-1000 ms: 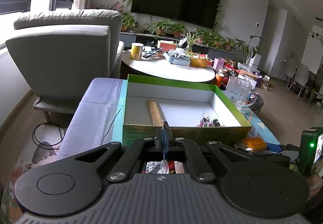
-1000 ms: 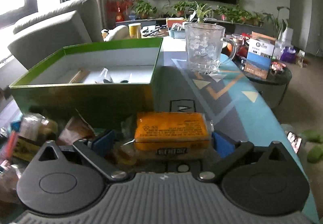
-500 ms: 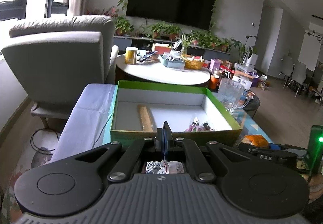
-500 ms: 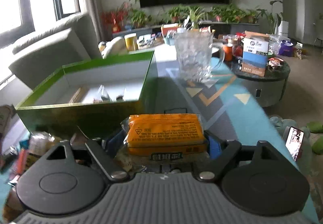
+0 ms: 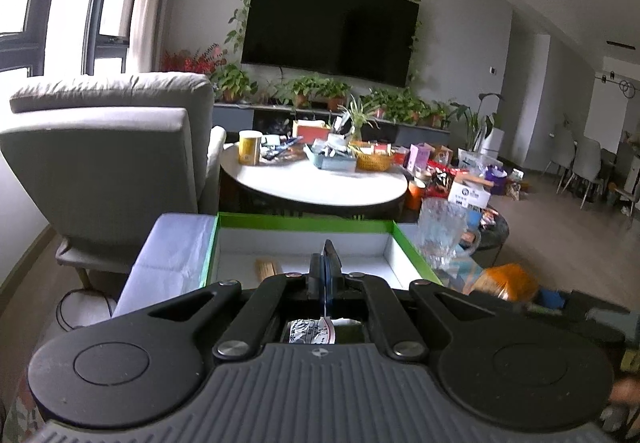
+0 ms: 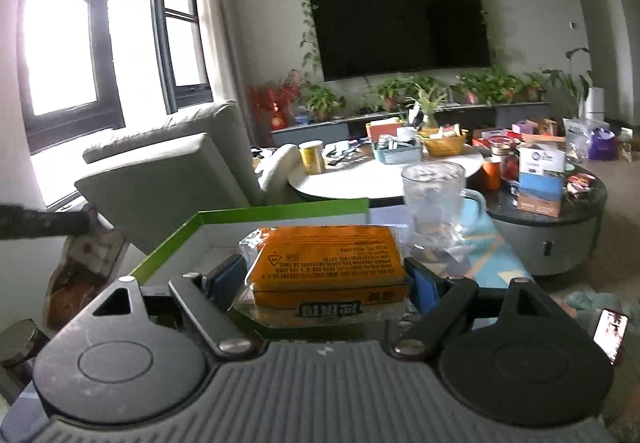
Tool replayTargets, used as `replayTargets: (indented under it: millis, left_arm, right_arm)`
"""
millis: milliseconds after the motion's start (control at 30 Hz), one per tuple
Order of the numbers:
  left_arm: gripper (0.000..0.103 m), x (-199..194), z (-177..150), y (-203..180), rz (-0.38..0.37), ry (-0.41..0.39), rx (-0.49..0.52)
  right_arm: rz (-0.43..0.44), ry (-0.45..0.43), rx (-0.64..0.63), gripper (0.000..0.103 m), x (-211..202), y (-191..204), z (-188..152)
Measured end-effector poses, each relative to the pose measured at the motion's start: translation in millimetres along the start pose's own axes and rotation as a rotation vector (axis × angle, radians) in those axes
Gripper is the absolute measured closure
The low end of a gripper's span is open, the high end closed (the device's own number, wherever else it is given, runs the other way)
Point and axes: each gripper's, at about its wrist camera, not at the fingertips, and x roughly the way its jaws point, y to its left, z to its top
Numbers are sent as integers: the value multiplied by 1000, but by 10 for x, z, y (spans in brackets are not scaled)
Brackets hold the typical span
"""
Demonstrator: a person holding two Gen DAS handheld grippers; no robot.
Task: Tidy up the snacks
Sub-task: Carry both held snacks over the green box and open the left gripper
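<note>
My left gripper (image 5: pixel 326 263) is shut on the thin edge of a small snack packet (image 5: pixel 312 331), which shows below the closed fingers. In the right wrist view that packet (image 6: pixel 88 263) hangs from a dark finger at the far left. My right gripper (image 6: pixel 326 279) is shut on an orange snack pack (image 6: pixel 328 263), with a blue pad on each side of it. The left wrist view shows the orange pack (image 5: pixel 508 281) blurred at the right. Ahead of both grippers lies the open green box (image 5: pixel 304 221), white inside, with a tan bar (image 5: pixel 266 269) in it.
A glass mug (image 6: pixel 434 199) stands just right of the box (image 6: pixel 280 211). A grey armchair (image 5: pixel 108 163) is at the left, a cluttered round white table (image 5: pixel 312 183) behind the box, a low dark round table (image 6: pixel 552 227) at the right. A phone (image 6: pixel 610 331) lies low right.
Both grippers have risen, each keeping its packet, and the box now sits lower in both views. The orange pack has come up over the box's near edge.
</note>
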Motion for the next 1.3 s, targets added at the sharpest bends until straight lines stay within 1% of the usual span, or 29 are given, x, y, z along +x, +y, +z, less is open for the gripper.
replayTargets:
  millis: [167,467,733,1033,1300]
  left_arm:
    - [102,143,148,-21,4,-16,9]
    - [102,515,284,2,15,3,19]
    - [102,906,343,87,48,35,20]
    - [102,1241,332,155,69,71,34]
    - [102,1497,335,243,71,96,24]
  right_arm:
    - [34,11,-6,55,188,76,63]
    - [55,39,-10,55,449,126,133]
    - [51,54,23,55,731,86,213]
    - [77,105,-3,55,1013,181,178]
    - [70,141,-16,55,1182,195,156]
